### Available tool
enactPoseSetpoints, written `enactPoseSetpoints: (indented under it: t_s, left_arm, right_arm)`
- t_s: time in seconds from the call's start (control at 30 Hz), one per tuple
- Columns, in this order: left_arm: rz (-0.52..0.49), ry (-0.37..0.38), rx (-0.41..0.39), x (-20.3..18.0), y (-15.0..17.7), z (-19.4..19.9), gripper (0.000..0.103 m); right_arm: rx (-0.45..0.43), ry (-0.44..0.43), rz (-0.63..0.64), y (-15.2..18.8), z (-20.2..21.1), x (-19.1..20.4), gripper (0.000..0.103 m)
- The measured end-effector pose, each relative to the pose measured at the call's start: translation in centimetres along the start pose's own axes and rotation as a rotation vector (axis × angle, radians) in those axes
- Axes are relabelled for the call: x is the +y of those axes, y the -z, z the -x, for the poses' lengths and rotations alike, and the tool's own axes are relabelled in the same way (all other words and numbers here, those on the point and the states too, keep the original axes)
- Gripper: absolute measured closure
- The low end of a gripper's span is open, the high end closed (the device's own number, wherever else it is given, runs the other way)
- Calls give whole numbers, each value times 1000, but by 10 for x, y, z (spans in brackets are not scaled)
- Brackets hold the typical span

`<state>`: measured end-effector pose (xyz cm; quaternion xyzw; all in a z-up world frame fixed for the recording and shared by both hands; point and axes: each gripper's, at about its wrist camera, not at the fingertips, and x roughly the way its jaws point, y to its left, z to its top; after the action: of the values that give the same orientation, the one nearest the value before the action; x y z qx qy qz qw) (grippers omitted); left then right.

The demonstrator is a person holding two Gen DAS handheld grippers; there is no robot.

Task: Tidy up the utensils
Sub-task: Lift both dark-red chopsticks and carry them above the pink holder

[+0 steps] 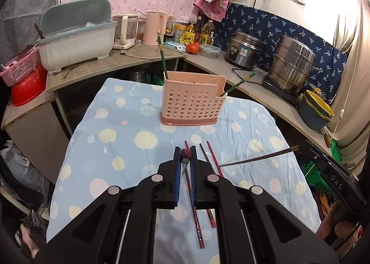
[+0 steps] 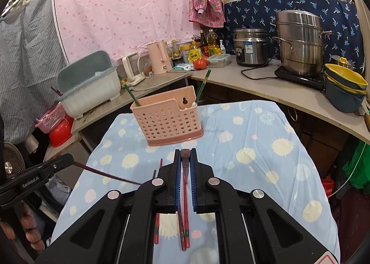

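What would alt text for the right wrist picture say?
The right claw grips a dark chopstick above a blue spotted cloth, facing a pink holder with two green chopsticks. At left, the left claw holds another chopstick.

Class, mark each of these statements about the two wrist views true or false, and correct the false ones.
1. Each gripper holds a chopstick. True: the left gripper and the right gripper are each shut on a dark chopstick.
2. The holder is blue. False: it is pink.
3. Two green chopsticks stand in the holder. True.
4. No chopsticks lie on the cloth. False: several red chopsticks lie there.
5. The tomato is on the cloth. False: it sits on the counter.
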<state>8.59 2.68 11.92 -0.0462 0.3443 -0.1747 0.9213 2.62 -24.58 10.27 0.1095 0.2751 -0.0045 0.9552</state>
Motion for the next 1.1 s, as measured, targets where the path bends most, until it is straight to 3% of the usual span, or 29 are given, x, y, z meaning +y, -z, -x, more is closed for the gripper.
enactPoseSetpoints:
  t_s: [0.47,1.1]
  left_arm:
    - [-41,1,-47,-14,-71,-8,96]
    - [-59,-27,-238,-24,-227,-28,96]
  right_arm:
    - [-82,-7,12,-56,-9,2,96]
    - [-284,-15,18,-210,-56,15,96]
